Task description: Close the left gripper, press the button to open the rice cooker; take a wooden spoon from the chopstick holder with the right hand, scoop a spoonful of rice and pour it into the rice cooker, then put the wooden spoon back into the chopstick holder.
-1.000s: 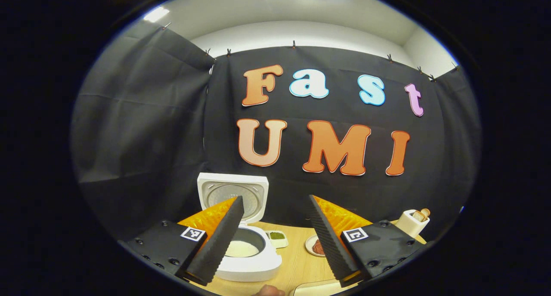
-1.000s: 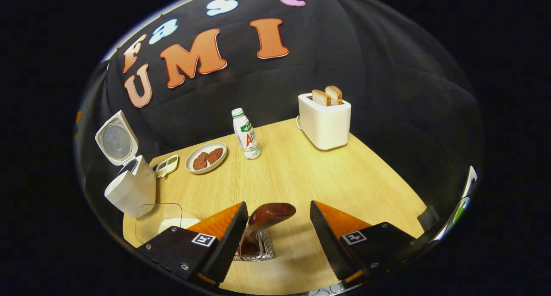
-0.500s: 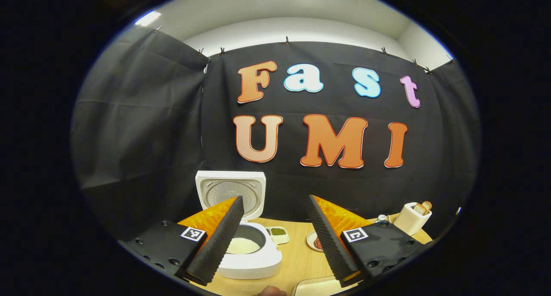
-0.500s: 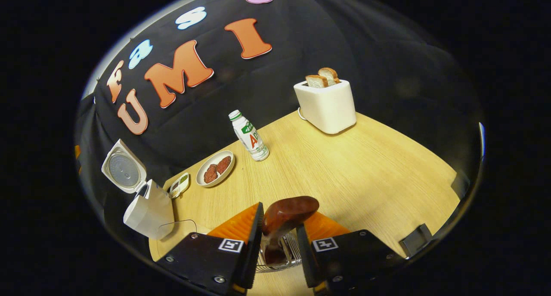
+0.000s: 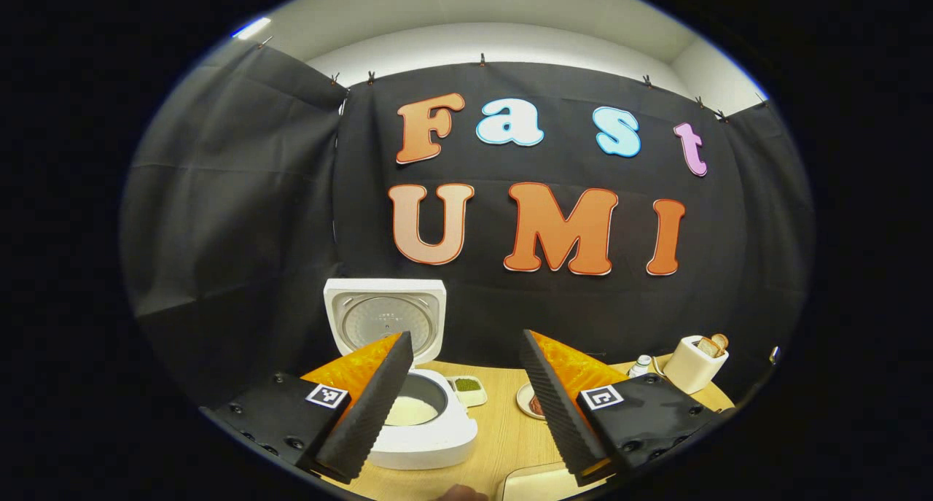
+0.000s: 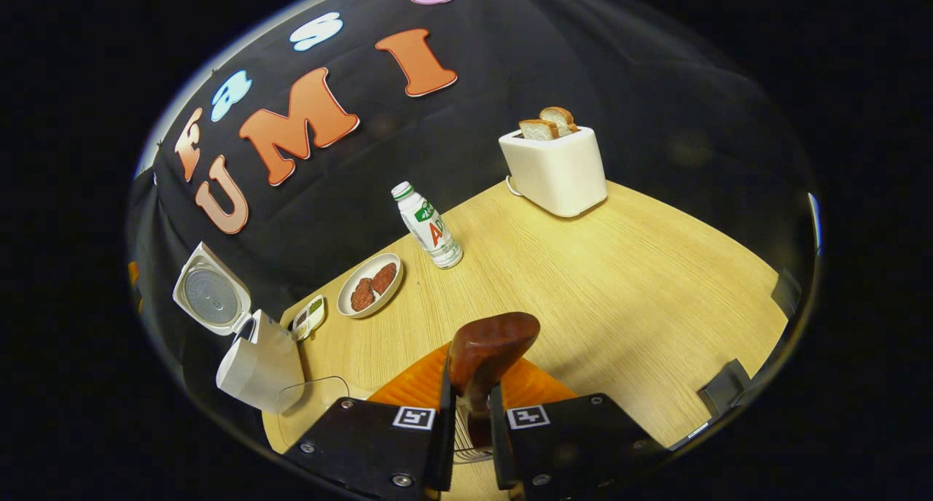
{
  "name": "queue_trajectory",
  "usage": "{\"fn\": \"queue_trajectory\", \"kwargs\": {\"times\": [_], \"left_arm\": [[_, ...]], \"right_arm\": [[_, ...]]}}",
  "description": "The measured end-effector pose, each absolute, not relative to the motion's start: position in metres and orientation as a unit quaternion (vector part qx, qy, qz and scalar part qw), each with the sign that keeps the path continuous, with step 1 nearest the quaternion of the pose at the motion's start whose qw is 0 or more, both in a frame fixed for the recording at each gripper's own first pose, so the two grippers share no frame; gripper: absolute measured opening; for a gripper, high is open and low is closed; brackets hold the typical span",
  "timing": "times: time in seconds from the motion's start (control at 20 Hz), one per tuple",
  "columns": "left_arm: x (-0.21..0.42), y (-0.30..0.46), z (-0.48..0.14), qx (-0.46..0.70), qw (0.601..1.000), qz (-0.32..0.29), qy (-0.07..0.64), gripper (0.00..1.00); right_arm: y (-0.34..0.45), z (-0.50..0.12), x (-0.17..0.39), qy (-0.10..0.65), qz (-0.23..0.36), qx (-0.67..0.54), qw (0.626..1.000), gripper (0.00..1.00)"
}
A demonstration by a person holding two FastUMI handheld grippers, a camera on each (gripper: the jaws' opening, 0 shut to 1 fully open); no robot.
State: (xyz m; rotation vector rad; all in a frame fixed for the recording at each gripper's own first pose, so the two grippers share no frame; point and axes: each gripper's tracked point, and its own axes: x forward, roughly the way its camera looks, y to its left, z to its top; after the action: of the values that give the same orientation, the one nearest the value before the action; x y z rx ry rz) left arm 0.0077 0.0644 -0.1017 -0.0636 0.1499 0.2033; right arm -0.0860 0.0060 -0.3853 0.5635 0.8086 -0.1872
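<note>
My left tool (image 5: 466, 384) released, hangs above tabletop (image 6: 619, 282). Rice cooker (image 5: 408, 421) at left edge, lid up, rice inside. Tabletop right part bare, toaster (image 6: 555, 167) at far edge. My right tool (image 6: 468, 421) clenched on wooden spoon (image 6: 487, 351), over wire chopstick holder (image 6: 466, 446).

1. The right gripper (image 6: 466, 413) pinches the wooden spoon (image 6: 490, 348) by its handle.
2. Under it, what seems a wire chopstick holder (image 6: 466, 451).
3. The rice cooker (image 6: 248, 355) stands open at the left edge of the table (image 6: 619, 282).
</note>
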Motion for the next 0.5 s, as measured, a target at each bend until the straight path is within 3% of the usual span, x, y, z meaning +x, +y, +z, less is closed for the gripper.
{"fn": "queue_trajectory", "kwargs": {"times": [0.15, 0.5], "left_arm": [[0.007, 0.071, -0.106, -0.034, 0.991, 0.1, 0.08, 1.0], [-0.001, 0.088, -0.117, -0.032, 0.991, 0.097, 0.087, 1.0]], "right_arm": [[0.004, -0.383, -0.086, 0.394, -0.101, 0.272, 0.872, 0.15], [-0.013, -0.325, -0.073, 0.344, -0.131, 0.267, 0.891, 0.15]]}}
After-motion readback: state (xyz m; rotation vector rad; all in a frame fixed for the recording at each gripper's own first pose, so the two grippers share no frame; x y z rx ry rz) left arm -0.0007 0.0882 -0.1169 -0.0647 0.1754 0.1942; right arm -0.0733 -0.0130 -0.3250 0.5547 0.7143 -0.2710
